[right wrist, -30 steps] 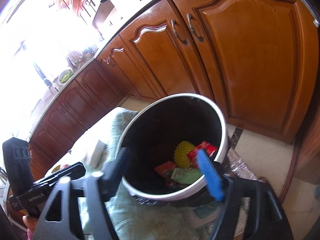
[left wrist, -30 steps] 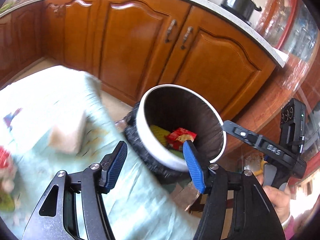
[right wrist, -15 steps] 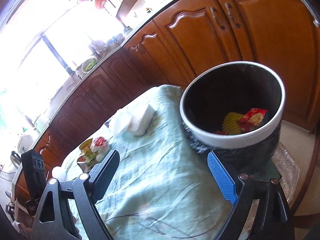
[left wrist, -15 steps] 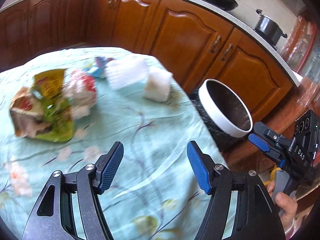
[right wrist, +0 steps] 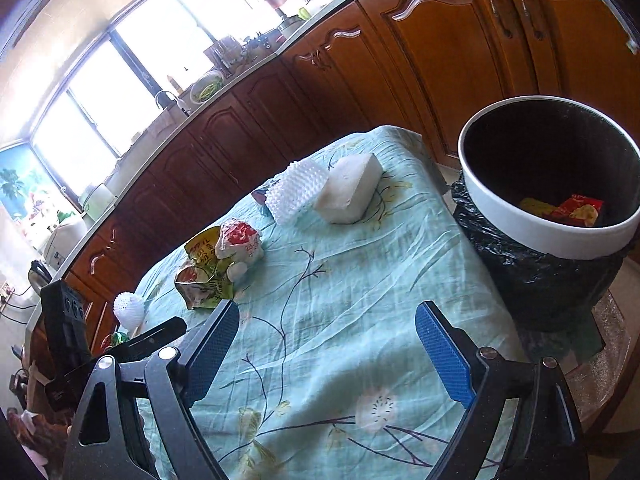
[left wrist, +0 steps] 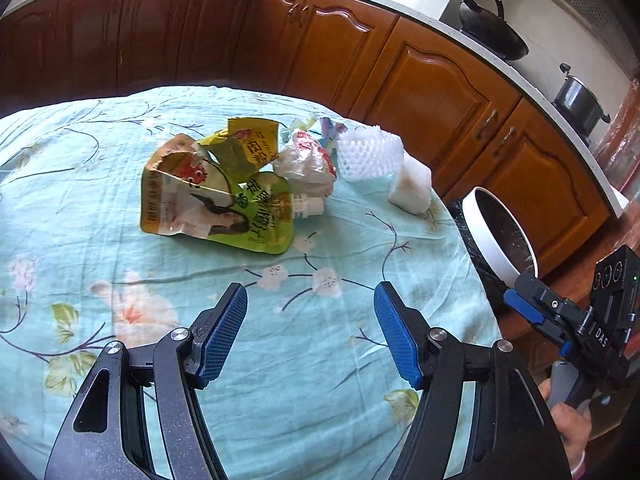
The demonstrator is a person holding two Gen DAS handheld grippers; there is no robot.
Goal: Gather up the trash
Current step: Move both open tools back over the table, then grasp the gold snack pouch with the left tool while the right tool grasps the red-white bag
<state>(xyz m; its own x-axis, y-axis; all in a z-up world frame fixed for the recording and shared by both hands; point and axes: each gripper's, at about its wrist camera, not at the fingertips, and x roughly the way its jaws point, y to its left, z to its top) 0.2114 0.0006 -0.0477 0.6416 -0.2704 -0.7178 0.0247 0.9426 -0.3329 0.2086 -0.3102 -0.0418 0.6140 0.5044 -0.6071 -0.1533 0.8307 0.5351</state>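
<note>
A pile of trash lies mid-table: yellow-green snack pouches (left wrist: 216, 200) (right wrist: 204, 280), a crumpled white-and-red wrapper (left wrist: 306, 160) (right wrist: 238, 240), a white foam net (left wrist: 368, 152) (right wrist: 298, 188) and a white foam block (left wrist: 412, 184) (right wrist: 348, 188). My left gripper (left wrist: 310, 308) hovers open and empty over the cloth, short of the pouches. My right gripper (right wrist: 328, 328) is open and empty too, above the cloth near the bin. The white-rimmed trash bin (right wrist: 520, 228) (left wrist: 496, 232) with a black liner stands past the table's right edge, with red and yellow wrappers (right wrist: 576, 210) inside.
A teal flowered cloth (left wrist: 120, 264) covers the table. Brown kitchen cabinets (left wrist: 432, 92) run close behind table and bin. A small white foam ball (right wrist: 128, 310) sits at the table's far left. A hand (left wrist: 568, 428) holds the right gripper's handle.
Both views have swung from above the bin to the table, and the trash pile has come into sight. Both grippers stayed empty and opened slightly wider.
</note>
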